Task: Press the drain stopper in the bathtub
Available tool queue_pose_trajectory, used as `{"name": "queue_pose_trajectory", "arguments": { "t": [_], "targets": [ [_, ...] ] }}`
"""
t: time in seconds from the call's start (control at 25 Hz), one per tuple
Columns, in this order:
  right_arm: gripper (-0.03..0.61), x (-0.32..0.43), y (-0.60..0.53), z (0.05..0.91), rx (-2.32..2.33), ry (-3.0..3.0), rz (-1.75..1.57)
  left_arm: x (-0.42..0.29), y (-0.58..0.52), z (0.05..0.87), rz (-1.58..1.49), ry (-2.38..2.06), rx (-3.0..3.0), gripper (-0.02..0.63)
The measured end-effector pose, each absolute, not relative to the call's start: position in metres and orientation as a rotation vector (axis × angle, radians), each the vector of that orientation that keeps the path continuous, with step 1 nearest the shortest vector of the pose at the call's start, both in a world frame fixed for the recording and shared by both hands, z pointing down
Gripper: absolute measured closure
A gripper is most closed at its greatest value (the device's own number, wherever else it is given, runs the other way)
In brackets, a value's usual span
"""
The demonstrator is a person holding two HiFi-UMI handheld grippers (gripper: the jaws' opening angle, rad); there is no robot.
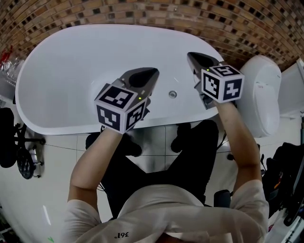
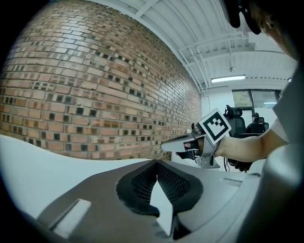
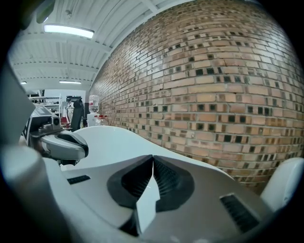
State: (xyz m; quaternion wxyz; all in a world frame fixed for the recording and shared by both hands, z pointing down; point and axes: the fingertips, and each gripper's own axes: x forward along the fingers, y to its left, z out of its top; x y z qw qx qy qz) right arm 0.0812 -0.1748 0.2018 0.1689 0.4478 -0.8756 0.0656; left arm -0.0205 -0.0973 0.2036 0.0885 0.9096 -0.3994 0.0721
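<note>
Round metal drain stopper (image 1: 172, 94) sits in white bathtub (image 1: 61, 71).

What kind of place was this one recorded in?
Probably a mock bathroom set up inside a workshop or lab: a white tub and what looks like a toilet stand by a brick wall, but the left gripper view shows office chairs and a strip light beyond.

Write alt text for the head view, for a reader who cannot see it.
Seen from above, a person holds two shut, empty claws over a white bathtub, the left claw and right claw flanking the round drain stopper without touching it.
</note>
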Motion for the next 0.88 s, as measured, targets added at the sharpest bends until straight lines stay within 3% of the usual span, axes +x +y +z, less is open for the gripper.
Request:
{"name": "queue_pose_trajectory", "arguments": {
  "t": [0.88],
  "targets": [
    [0.561,0.049,-0.245,0.286,1.16,-2.424,0.315,-0.014,-0.157,0.277,0.297,-1.115,2.608,0.604]
  ]
}}
